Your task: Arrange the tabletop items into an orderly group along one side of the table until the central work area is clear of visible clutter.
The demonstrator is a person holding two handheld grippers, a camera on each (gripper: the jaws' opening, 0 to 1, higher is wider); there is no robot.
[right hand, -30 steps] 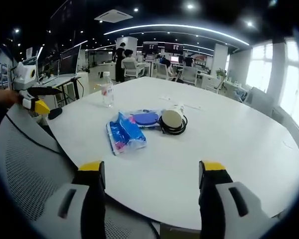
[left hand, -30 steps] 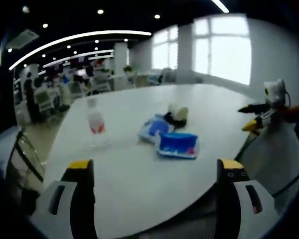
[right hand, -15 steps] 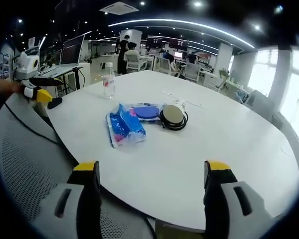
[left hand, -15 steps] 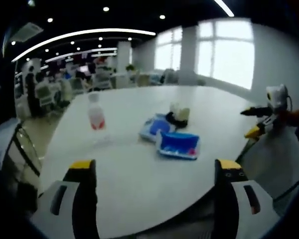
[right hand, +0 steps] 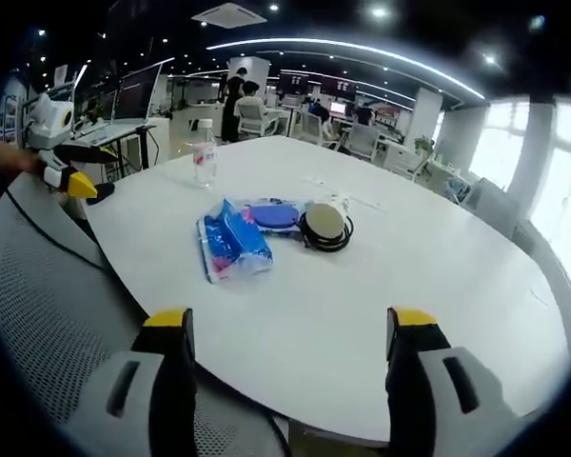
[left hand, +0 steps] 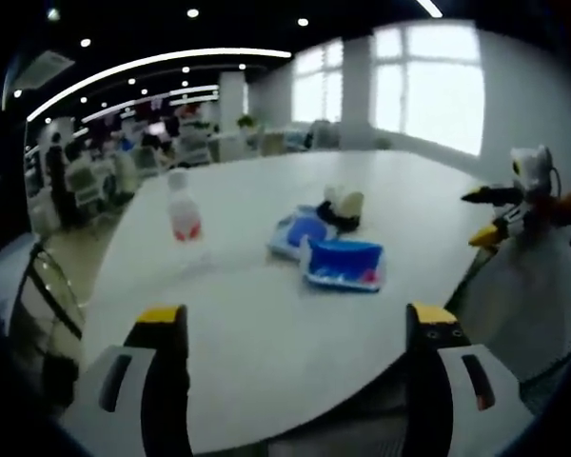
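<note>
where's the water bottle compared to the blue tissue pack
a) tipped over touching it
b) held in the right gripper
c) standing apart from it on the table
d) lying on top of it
c, the water bottle stands upright with bare table between it and the blue tissue pack.

Showing two wide-set jaws on the left gripper [left hand: 297, 328], each wearing a yellow cap at the tip over a black inner face, with a pale grey outer shell carrying a dark oval slot. Repeating the same build on the right gripper [right hand: 292, 331]: yellow tips, black inner sides, grey shells with dark slots. Appearing small in the other's view, each gripper presenting slim black jaws ending in yellow tips beneath a white housing. Trailing a thin dark cable from the left gripper down across the grey mesh near it.
</note>
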